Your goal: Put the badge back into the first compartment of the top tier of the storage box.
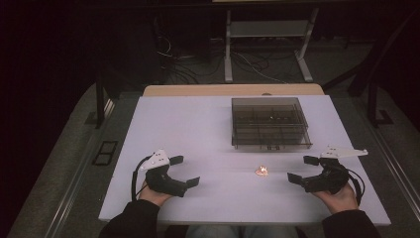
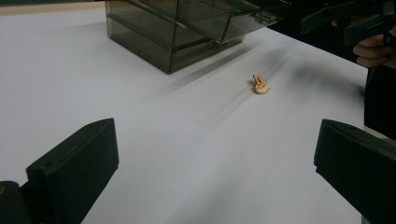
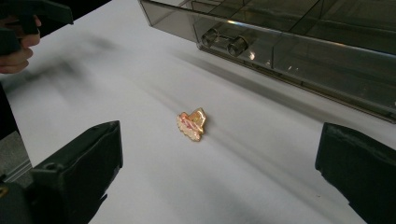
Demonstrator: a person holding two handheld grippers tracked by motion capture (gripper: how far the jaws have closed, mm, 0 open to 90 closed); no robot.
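High view: the left tongs (image 1: 187, 171) sit at the lower left of the white worktop (image 1: 198, 129), the right tongs (image 1: 300, 168) at the lower right, both spread wide and holding nothing. A small gold-and-pink charm (image 1: 261, 171) lies between them, right of centre (closer to the right tongs), just below the smoky clear organizer box (image 1: 270, 122).

Left gripper view: charm (image 2: 261, 85) sits upper right of centre, box (image 2: 187, 28) along the top.

Right gripper view: charm (image 3: 192, 123) dead centre, between the wide jaws, box (image 3: 299, 42) upper right.
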